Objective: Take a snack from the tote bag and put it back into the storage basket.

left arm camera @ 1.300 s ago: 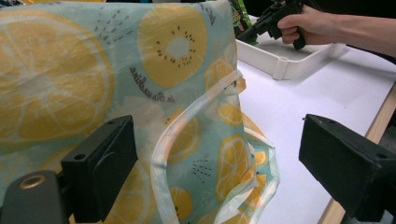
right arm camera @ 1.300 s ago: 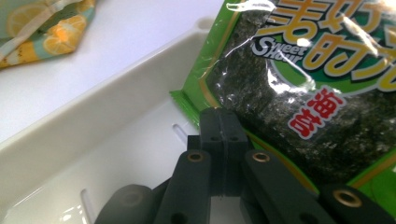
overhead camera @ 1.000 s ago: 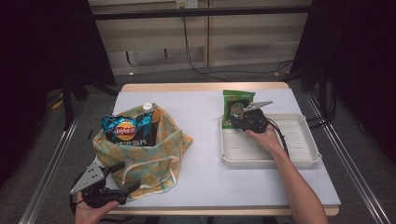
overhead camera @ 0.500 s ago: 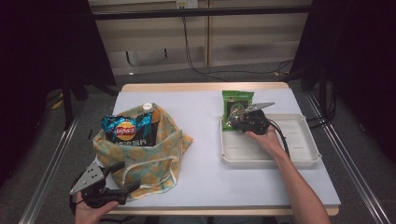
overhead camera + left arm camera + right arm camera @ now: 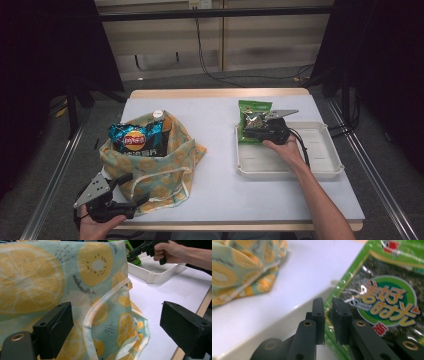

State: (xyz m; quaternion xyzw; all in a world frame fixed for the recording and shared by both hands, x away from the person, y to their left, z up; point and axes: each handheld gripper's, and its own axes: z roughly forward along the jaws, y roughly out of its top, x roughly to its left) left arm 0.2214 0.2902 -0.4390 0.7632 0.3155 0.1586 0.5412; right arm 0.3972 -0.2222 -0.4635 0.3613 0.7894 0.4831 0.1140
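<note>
High view: right tongs [image 5: 250, 131] are hanging over the tray's [image 5: 320, 170] left-rear corner, nose on the green pack [image 5: 252, 114], which is leaning across the tray rim, far end on the worktop [image 5: 220, 150]. The pack's lower part is getting covered by the tongs from up there.

Right gripper view is giving what the high view isn't: jaws just been easing apart, a narrow gap now, pack's left edge between the pads [image 5: 319, 315], crinkly film bulging there. Can't tell if the pads are biting the film or just off it. Pack is running off frame top and right; bag is blurred at upper left.

Right forearm is stretching in from bottom right, wrist bent inward, hand [image 5: 282, 147] wrapping the grip.

Left tongs [image 5: 131, 192] are sitting low at the near-left worktop edge, jaws wide, nothing between the pads. Left gripper view: the fruit-print bag [image 5: 62, 277] is looming close, strap looping between the jaws, untouched. Chips [image 5: 135, 140] are poking from the bag top in the high view.
</note>
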